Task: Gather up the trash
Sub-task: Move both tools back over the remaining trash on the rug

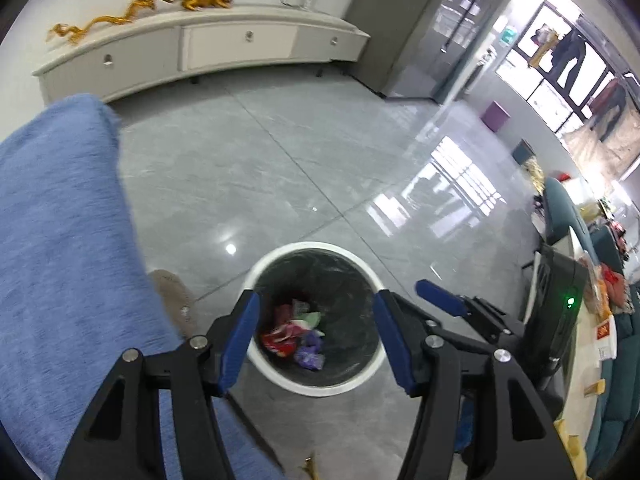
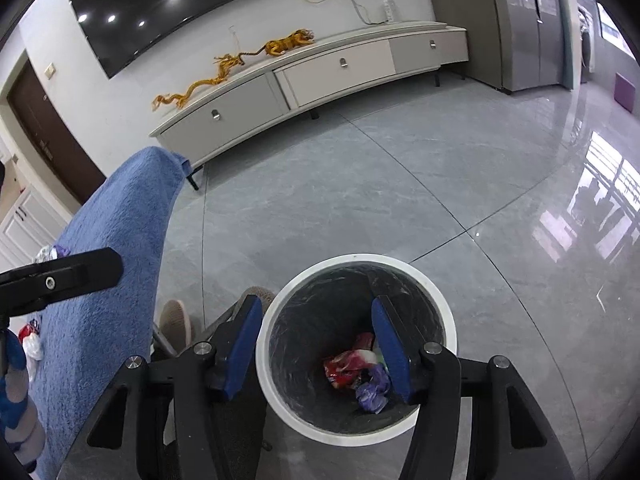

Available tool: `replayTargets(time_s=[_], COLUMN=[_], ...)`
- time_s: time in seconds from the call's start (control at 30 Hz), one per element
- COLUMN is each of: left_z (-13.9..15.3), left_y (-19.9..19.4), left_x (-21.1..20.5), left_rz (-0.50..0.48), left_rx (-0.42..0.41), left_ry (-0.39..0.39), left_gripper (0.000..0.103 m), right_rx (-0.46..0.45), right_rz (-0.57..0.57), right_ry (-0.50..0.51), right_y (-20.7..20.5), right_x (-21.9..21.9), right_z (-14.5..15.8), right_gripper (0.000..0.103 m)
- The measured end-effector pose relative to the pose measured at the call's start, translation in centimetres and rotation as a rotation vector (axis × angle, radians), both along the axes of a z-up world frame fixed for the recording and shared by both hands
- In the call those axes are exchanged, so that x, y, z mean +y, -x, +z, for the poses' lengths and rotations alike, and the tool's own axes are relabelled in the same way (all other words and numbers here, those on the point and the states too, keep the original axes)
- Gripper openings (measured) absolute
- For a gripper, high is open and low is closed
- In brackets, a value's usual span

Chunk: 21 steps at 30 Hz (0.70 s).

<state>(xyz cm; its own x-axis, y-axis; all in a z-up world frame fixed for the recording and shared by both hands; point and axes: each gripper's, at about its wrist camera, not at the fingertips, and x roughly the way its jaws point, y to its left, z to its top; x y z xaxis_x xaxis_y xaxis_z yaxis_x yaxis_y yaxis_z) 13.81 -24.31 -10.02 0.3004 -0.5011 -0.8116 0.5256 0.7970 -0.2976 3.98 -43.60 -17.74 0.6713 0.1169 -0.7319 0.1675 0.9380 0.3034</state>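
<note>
In the left wrist view the left gripper (image 1: pixel 316 312) hangs over a white-rimmed trash bin (image 1: pixel 280 376) at lower centre of the frame. Its blue-padded fingers (image 1: pixel 240 340) stand apart with nothing between them; through the gap, well below the pads, crumpled wrappers (image 1: pixel 294 334) in red, green and purple lie on the bottom of the black liner. A blue finger of the right gripper (image 1: pixel 440 298) juts in just right of the bin's rim. A blue cloth (image 1: pixel 60 240) fills the left side of the frame, over grey floor tiles (image 1: pixel 280 160).

In the right wrist view the right gripper (image 2: pixel 318 344) is likewise parted and empty. The bin (image 2: pixel 424 276) sits at lower centre, shifted right: the left pad falls outside the rim, the right pad (image 2: pixel 390 352) over the opening. The wrappers (image 2: pixel 352 368) lie deep inside, just left of the right pad in the frame, untouched. The blue cloth (image 2: pixel 116 280) runs down the left side, and the black body of the left gripper (image 2: pixel 60 274) crosses it at mid-left.
</note>
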Motion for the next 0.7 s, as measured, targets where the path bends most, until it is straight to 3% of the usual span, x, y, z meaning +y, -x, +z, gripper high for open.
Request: replayTargets(time_s=[0.33,0.7], left_z=[2.7,8.1], left_y=[2.9,9.4], left_x=[9.5,24.9], left_rz=[0.126,0.302], left_rx=[-0.095,-0.257], left_ry=[-0.033,-0.016], left_gripper=[0.058,0.058], right_rx=[-0.085,-0.206], right_rz=[0.041,0.139], right_ry=[0.005,0.030], right_y=[0.6,3.5], right_x=[4.1,13.9], right_z=[3.6,11.0], right_gripper=[0.055,0.055])
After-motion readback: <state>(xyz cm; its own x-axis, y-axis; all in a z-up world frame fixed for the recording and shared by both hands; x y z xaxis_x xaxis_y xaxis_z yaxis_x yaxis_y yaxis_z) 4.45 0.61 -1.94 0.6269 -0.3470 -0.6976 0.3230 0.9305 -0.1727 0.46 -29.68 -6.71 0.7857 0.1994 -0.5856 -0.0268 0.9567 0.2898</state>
